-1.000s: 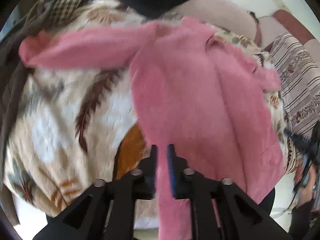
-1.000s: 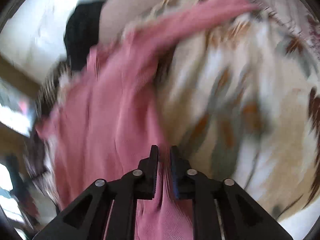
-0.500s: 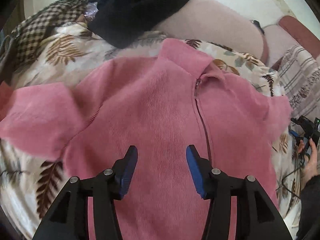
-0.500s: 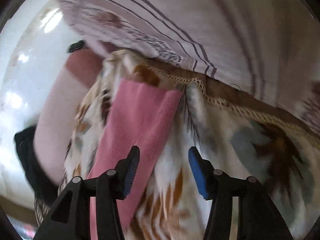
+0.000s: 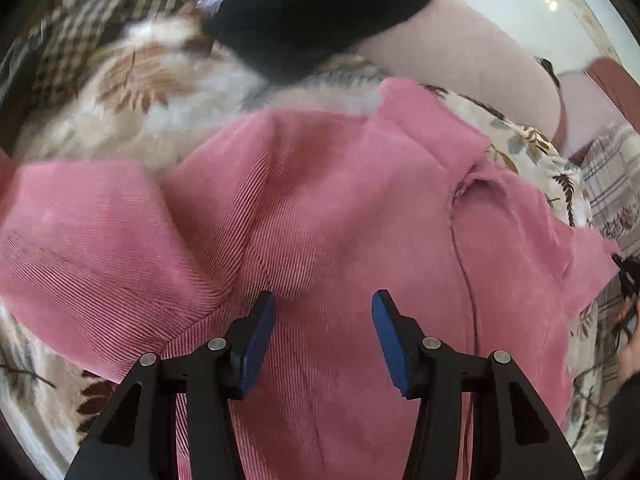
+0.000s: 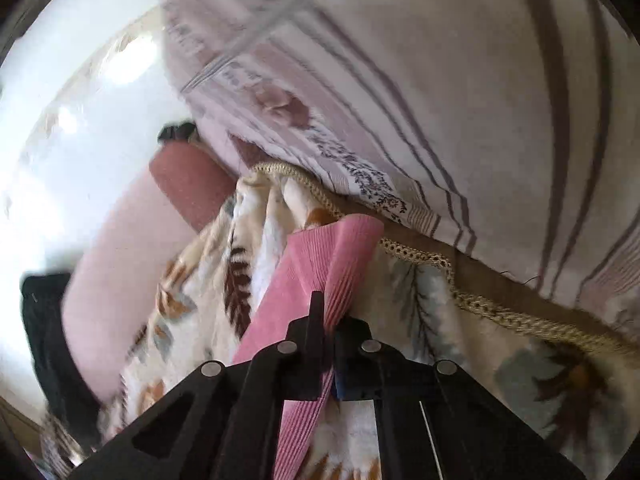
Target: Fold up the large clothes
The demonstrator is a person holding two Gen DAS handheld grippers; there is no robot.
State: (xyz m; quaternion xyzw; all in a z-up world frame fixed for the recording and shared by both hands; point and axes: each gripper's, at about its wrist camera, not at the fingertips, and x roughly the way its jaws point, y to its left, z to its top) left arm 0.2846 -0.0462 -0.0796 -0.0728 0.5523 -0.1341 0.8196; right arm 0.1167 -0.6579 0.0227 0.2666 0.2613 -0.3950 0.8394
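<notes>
Soft, limp pink sweater (image 5: 340, 220): best pinched at sleeve edge, as by closed right gripper (image 6: 329, 330); left gripper (image 5: 323, 312) open above.

Leaf-print blanket (image 5: 152, 80), black garment (image 5: 316, 12) (heaped at its far edge), striped sheet (image 6: 440, 100)

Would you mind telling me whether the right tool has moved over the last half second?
Yes. The right tool has closed on the pink garment's sleeve end and advanced toward the braided blanket edge, which now sits nearer its tips.
</notes>
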